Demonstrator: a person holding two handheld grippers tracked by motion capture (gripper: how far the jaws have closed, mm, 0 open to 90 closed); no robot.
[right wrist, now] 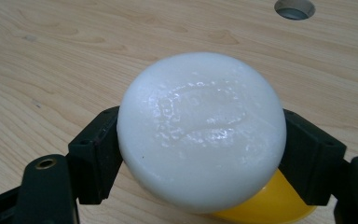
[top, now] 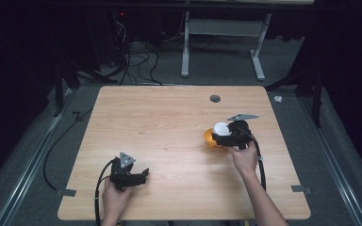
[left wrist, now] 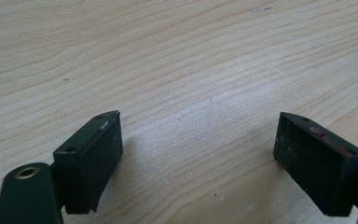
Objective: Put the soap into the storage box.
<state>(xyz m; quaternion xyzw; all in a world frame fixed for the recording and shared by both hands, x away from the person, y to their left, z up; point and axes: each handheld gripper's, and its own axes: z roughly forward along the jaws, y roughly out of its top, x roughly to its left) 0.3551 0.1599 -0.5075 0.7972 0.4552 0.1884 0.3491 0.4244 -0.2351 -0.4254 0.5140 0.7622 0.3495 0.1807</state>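
The broad light-wood table (top: 169, 141) carries all the work, its grain running bare beneath both tools, with a small round grey grommet hole (top: 215, 98) near its far edge. At the right, the right gripper (top: 224, 135) clamps a smooth white rounded cap, probably plastic (right wrist: 200, 144), its black jaws pressing the cap's two sides. The cap sits on a glossy yellow-orange rounded body (right wrist: 265, 207) that peeks out below, so the side grip seems meant to lift or twist the white part off without touching the yellow one. The item rests at the table's right-centre. Nearer the front left, the left gripper (top: 141, 175) lies low over bare wood with jaws spread wide and nothing between them, seemingly waiting.
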